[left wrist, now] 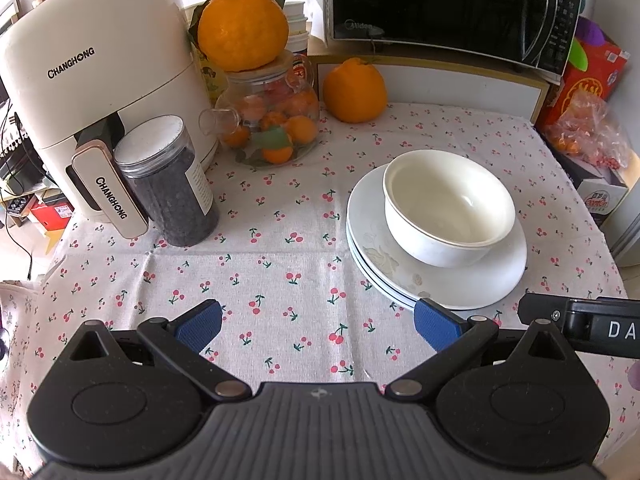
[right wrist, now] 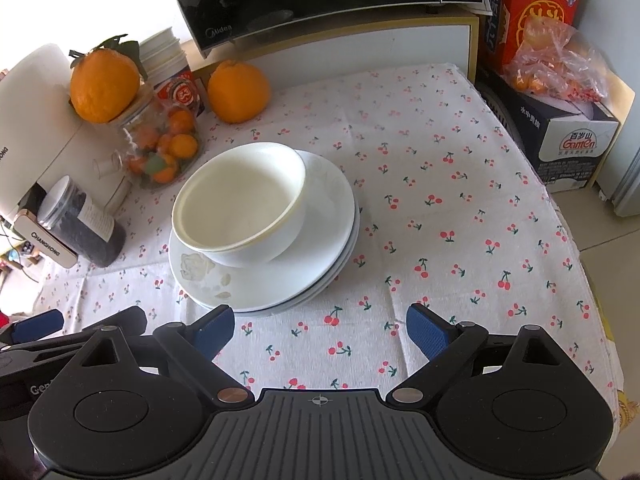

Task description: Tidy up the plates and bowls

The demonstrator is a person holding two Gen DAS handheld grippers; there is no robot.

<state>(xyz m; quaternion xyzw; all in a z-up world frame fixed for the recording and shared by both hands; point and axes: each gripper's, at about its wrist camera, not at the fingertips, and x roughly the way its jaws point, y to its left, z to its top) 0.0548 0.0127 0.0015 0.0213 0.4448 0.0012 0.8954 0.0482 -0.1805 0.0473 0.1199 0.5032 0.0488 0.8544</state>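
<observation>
White nested bowls (left wrist: 448, 208) (right wrist: 240, 204) sit on a stack of white plates (left wrist: 472, 284) (right wrist: 320, 256) on the cherry-print tablecloth. My left gripper (left wrist: 318, 326) is open, hovering just in front and to the left of the stack; its right blue pad (left wrist: 436, 328) is at the plates' near rim. My right gripper (right wrist: 320, 332) is open with nothing between its fingers, in front and slightly right of the stack; its left pad (right wrist: 214, 330) is near the rim. Part of the other gripper shows at the edge of each view.
A cream air fryer (left wrist: 100, 92), a dark-filled jar (left wrist: 168, 184) and a glass teapot of small oranges (left wrist: 272, 120) stand at the back left. A large orange (left wrist: 354, 90) and a microwave (left wrist: 452, 4) are behind. Boxes and a bag (right wrist: 556, 68) lie beyond the table's right edge.
</observation>
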